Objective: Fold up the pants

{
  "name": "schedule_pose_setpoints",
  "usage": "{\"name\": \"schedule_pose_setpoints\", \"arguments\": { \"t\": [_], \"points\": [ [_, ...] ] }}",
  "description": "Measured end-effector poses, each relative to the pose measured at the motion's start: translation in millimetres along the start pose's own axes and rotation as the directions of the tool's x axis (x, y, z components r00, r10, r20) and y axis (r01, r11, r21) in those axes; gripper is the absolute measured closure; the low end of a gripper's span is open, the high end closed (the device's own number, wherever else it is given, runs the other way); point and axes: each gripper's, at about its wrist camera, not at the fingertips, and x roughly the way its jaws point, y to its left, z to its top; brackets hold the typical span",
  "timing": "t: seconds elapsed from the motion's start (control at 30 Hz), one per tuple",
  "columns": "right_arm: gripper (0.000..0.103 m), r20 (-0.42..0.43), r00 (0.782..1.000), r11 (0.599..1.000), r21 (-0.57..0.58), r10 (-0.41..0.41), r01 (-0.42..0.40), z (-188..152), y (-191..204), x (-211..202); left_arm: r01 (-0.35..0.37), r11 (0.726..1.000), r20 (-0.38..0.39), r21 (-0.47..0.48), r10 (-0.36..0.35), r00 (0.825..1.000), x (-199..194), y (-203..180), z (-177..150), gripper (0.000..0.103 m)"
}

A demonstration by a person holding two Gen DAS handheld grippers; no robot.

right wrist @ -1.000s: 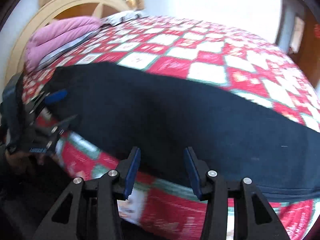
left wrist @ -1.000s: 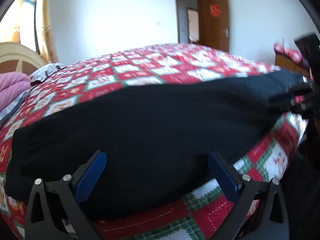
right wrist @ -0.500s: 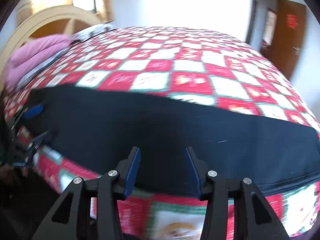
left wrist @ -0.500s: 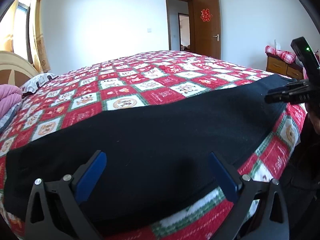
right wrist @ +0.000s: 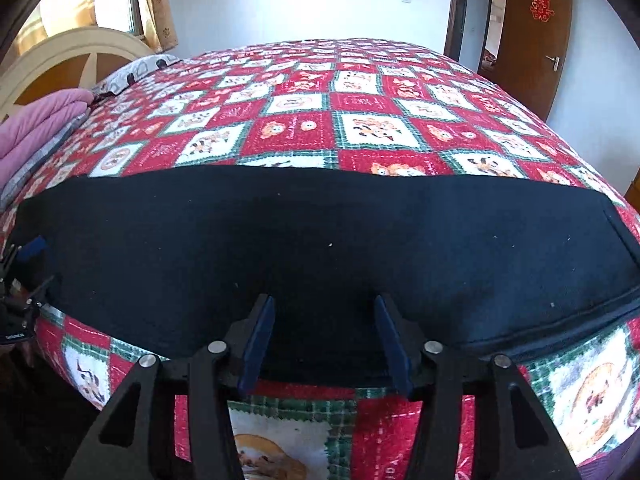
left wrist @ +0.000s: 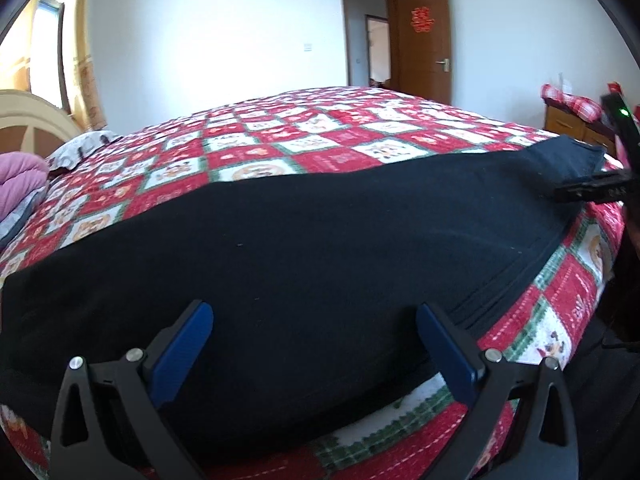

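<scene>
Black pants point(left wrist: 304, 248) lie flat in a long band along the near edge of the bed. My left gripper point(left wrist: 312, 312) hovers over one end of them, open wide, nothing between its blue pads point(left wrist: 182, 350). The right gripper point(right wrist: 324, 302) points down over the near edge of the pants point(right wrist: 320, 248). Its jaws are opening, and the cloth lies under them without being pinched. In the left wrist view the right gripper point(left wrist: 592, 190) shows as a dark bar at the pants' far right end. The right wrist view catches the left gripper point(right wrist: 20, 280) at the far left.
A red, white and green patchwork quilt point(right wrist: 360, 120) covers the bed. Pink folded bedding point(right wrist: 36, 128) and a cream headboard point(right wrist: 72, 48) are at the left. A brown door point(left wrist: 424, 40) stands open behind, and a wooden cabinet point(left wrist: 568, 124) is at the right.
The right gripper has slid sideways along the pants, away from the left gripper, and rolled level. Its jaws stand a little wider. The left gripper has stayed in place, open.
</scene>
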Motion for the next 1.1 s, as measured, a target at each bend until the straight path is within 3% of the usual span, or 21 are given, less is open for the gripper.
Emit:
{"name": "schedule_pose_setpoints", "arguments": {
  "t": [0.1,0.2,0.27,0.33,0.4,0.5,0.6,0.67,0.77,0.8,0.9,0.97,1.0,1.1],
  "points": [
    [0.049,0.026,0.999,1.0,0.012,0.019,-0.019,-2,-1,-6,-0.072,0.997,-0.003,-0.017,0.072,0.997,-10,6,2,0.0],
    [0.049,0.055,0.996,0.993,0.097,0.066,-0.071,-2,-11,-12,-0.188,0.982,0.045,0.016,0.187,0.981,-32,26,4,0.0],
    [0.049,0.074,0.994,0.987,0.134,0.076,-0.086,-2,-15,-14,-0.253,0.967,0.049,-0.012,0.253,0.966,-47,59,1,0.0],
    [0.049,0.095,0.993,0.985,0.151,0.07,-0.084,-2,-15,-17,-0.299,0.95,0.028,-0.092,0.302,0.953,-58,103,-1,0.0],
    [0.049,0.11,0.992,0.985,0.148,0.067,-0.083,-3,-13,-19,-0.339,0.906,0.022,-0.252,0.355,0.934,-72,152,-2,0.0],
    [0.049,0.137,0.989,0.987,0.141,0.06,-0.08,-3,-8,-24,-0.252,0.861,0.011,-0.442,0.286,0.958,-79,215,-14,0.002],
    [0.049,0.153,0.987,0.989,0.13,0.054,-0.074,-3,-4,-27,-0.216,0.846,-0.035,-0.487,0.228,0.973,-65,242,-24,0.023],
    [0.049,0.15,0.987,0.989,0.129,0.053,-0.073,-4,-2,-26,-0.192,0.862,-0.049,-0.47,0.192,0.98,-56,240,-23,0.028],
    [0.049,0.14,0.989,0.989,0.129,0.054,-0.072,-6,-1,-24,-0.199,0.886,-0.068,-0.418,0.188,0.98,-45,231,-23,0.04],
    [0.049,0.139,0.989,0.989,0.127,0.054,-0.072,-6,0,-23,-0.207,0.886,-0.077,-0.416,0.192,0.978,-42,229,-22,0.048],
    [0.049,0.139,0.989,0.99,0.122,0.053,-0.07,-7,2,-23,-0.234,0.885,-0.083,-0.402,0.219,0.972,-43,221,-26,0.054],
    [0.049,0.138,0.989,0.99,0.123,0.056,-0.073,-8,2,-23,-0.257,0.883,-0.081,-0.393,0.245,0.966,-46,221,-27,0.07],
    [0.049,0.138,0.989,0.99,0.124,0.056,-0.074,-8,2,-23,-0.257,0.882,-0.073,-0.395,0.249,0.966,-48,223,-26,0.085],
    [0.049,0.138,0.989,0.989,0.128,0.055,-0.073,-9,1,-23,-0.261,0.884,-0.056,-0.388,0.261,0.964,-55,222,-23,0.092]
  ]
}}
